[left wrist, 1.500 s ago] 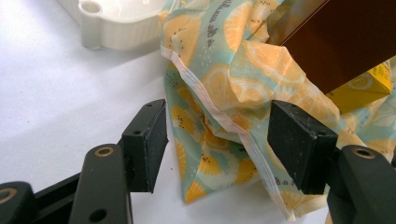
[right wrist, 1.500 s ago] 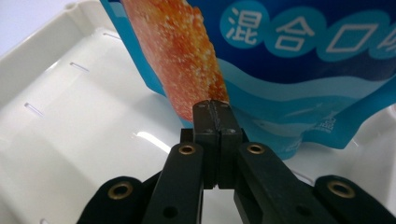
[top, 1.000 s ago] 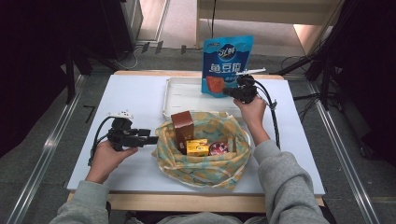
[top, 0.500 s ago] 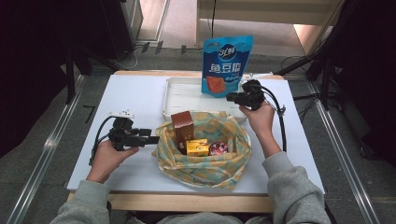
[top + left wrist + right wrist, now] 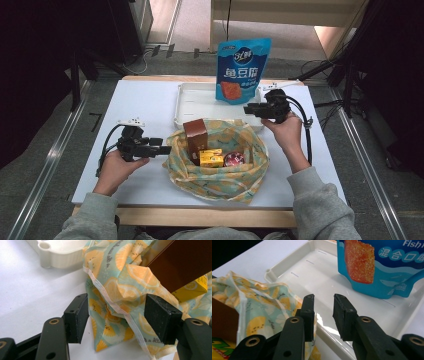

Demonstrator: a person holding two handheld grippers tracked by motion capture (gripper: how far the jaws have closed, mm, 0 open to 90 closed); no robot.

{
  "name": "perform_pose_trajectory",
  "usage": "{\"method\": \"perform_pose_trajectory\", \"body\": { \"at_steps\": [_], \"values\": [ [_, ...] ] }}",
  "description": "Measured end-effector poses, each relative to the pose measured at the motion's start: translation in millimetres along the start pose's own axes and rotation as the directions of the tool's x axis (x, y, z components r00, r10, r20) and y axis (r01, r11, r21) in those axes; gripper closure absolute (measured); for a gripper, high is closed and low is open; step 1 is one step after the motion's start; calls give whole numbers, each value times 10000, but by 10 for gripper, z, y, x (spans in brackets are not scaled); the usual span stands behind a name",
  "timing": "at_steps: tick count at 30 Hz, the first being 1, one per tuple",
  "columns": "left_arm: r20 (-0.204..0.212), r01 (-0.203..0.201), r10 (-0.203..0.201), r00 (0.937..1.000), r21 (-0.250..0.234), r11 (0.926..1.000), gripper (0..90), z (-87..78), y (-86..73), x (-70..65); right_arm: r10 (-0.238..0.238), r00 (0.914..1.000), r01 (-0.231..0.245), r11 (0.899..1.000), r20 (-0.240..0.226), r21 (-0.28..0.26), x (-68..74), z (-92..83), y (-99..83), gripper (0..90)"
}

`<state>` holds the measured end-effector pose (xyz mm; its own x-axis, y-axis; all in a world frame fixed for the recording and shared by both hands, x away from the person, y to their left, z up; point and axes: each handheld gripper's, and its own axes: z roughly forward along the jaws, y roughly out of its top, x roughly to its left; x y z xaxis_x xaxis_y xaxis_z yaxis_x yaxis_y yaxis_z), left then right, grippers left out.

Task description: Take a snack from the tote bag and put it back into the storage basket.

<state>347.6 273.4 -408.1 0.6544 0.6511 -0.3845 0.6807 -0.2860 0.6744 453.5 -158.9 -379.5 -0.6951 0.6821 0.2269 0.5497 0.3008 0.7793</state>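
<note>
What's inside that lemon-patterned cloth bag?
Inside the cloth bag stand a brown box, a yellow carton and a small red round item. Anything beneath them is covered by these things and the folds.

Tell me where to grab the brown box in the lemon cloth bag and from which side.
Take the brown box by its upper part, from above. It stands upright in the cloth bag, rising over the rim, while cloth and the yellow carton crowd its base. The right claw, open and empty over the white tray, looks freer to do it.

The brown box (image 5: 180, 262) is cut off by the left gripper view's top edge.
</note>
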Motion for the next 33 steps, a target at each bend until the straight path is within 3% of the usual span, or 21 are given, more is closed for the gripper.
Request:
{"method": "perform_pose_trajectory", "body": {
  "at_steps": [4,8,13,17,20,27,33],
  "values": [
    [26,-3,3,10000,3,10000,373,0,2,-7,-149,9997,150,9999,-202,20,66,-59,10,692],
    [24,-33,33,10000,21,10000,373,-3,4,-5,-620,9975,618,9981,-351,-64,180,-136,38,654],
    [49,28,-28,10000,16,10000,372,1,3,-4,-709,9944,701,9975,-790,-120,244,-196,62,612],
    [22,-52,52,10000,32,10000,372,-4,5,-3,-1086,9851,1082,9941,-1331,-105,347,-226,78,574],
    [37,-24,24,10000,13,10000,372,-3,4,-9,-1237,9820,1234,9923,-1428,-106,395,-232,86,569],
    [44,-13,13,10000,7,10000,373,-11,1,-10,-1764,9640,1757,9842,-1992,-213,598,-231,112,552],
    [-9,33,-33,10000,33,10000,373,-14,-3,-12,-1924,9574,1948,9808,-2151,-102,703,-218,132,540]
  ]
}}
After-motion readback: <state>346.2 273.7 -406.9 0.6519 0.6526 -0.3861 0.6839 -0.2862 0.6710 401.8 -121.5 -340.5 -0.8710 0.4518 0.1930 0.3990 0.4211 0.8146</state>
